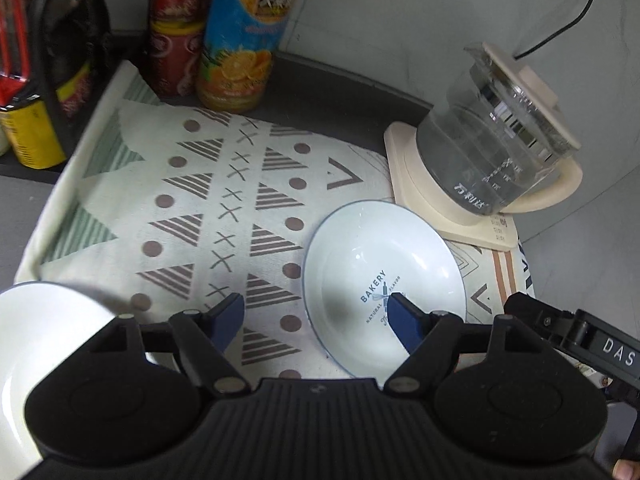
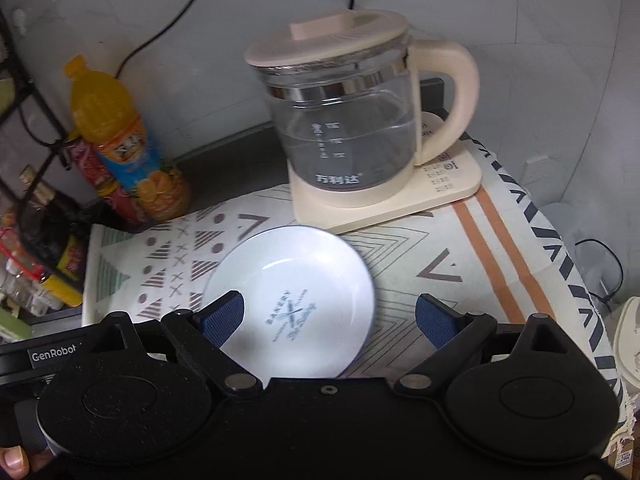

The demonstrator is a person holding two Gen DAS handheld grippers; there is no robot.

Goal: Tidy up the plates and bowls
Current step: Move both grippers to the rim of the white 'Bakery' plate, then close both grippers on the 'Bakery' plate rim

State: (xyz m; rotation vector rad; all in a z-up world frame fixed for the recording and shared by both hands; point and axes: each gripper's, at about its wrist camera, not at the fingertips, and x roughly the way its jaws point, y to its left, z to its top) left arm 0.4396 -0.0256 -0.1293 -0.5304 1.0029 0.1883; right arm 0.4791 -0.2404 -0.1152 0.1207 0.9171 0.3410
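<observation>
A white deep plate with a blue rim and "BAKERY" print lies flat on the patterned cloth; it also shows in the right wrist view. A second white dish lies at the lower left, partly hidden by my left gripper's body. My left gripper is open and empty, its right finger over the plate. My right gripper is open and empty, hovering over the plate's near edge.
A glass kettle on a cream base stands right behind the plate, also in the right wrist view. An orange drink bottle and red cans stand at the back left. A black rack with packets is at the left.
</observation>
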